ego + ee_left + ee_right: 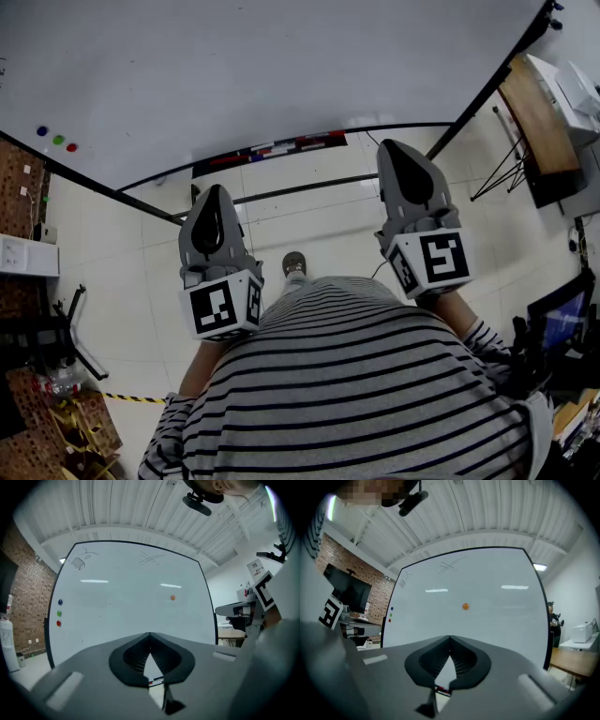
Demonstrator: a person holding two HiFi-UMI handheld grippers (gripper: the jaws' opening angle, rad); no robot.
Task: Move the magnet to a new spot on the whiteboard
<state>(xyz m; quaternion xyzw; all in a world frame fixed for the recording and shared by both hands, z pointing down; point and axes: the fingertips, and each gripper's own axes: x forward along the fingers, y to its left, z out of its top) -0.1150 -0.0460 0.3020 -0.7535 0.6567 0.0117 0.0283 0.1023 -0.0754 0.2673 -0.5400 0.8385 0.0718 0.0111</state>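
Note:
A large whiteboard [281, 75] stands in front of me. A small orange magnet [465, 606] sticks near its middle; the same magnet [172, 598] shows right of centre in the left gripper view. It is out of frame in the head view. My left gripper [214, 194] and right gripper [400, 150] are held side by side, well back from the board, and both point at it. The jaws of the left gripper [150, 633] meet at their tips with nothing between them. The right gripper [450, 638] is shut and empty as well.
Blue, green and red magnets [57, 140] sit in a column at the board's left edge. The pen tray [272, 150] runs along its bottom. A wooden table [539, 117] stands at the right, a brick wall [19, 187] and clutter at the left. Faint scribbles [151, 558] mark the board's top.

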